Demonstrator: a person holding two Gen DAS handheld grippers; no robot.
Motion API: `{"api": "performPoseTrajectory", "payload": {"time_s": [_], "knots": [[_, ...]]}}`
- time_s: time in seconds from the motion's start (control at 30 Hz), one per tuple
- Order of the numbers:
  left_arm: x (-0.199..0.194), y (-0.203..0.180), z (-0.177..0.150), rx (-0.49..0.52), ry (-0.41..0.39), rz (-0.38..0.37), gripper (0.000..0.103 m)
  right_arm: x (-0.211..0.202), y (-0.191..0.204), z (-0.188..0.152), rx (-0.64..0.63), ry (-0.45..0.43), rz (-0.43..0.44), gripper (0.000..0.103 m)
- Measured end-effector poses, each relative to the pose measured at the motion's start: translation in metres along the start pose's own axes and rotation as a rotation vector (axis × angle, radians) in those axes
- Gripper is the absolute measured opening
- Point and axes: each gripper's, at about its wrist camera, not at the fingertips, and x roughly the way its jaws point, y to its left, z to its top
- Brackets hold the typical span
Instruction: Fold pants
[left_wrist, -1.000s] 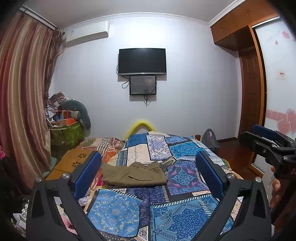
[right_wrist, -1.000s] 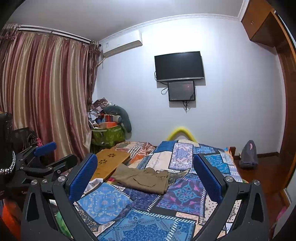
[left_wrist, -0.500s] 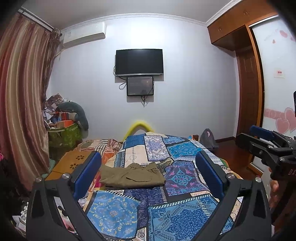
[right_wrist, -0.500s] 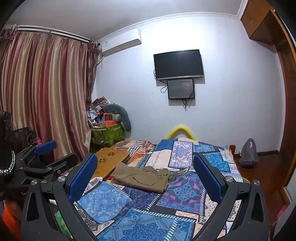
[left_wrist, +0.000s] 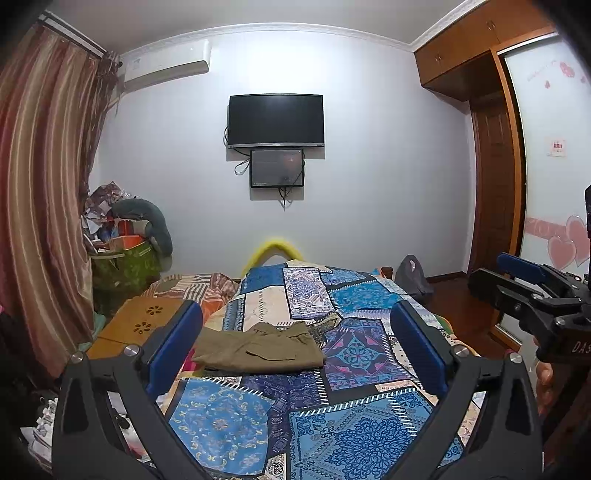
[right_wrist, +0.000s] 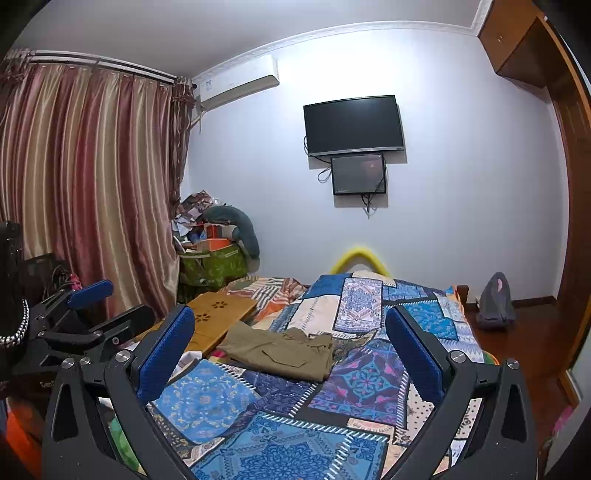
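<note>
Olive-brown pants (left_wrist: 258, 349) lie folded into a flat rectangle on the blue patchwork bedspread (left_wrist: 354, 432), towards the bed's left side; they also show in the right wrist view (right_wrist: 280, 350). My left gripper (left_wrist: 295, 345) is open and empty, held back from the pants above the near part of the bed. My right gripper (right_wrist: 290, 350) is open and empty, also held back and apart from the pants. Each gripper shows at the edge of the other's view, the right one (left_wrist: 532, 291) and the left one (right_wrist: 85, 321).
A wooden lap table (right_wrist: 218, 317) lies at the bed's left edge beside the pants. A green bin of clutter (right_wrist: 214, 262) stands by the striped curtain (right_wrist: 92, 192). A TV (left_wrist: 276, 120) hangs on the far wall. A grey bag (right_wrist: 495, 301) sits on the floor at right, by the wardrobe (left_wrist: 495, 177).
Both views have drifted slightly; the grippers stay open and away from the pants. The pants have not moved.
</note>
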Motion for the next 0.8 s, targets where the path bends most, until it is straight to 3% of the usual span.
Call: {"api": "performPoseTrajectory", "payload": {"time_s": [0.8], "knots": [[0.0097, 0.0011, 0.0019, -0.030, 0.035, -0.053, 0.103, 0.0045, -0.0028, -0.0047, 0.021, 0.018, -0.009, 0.103]]}}
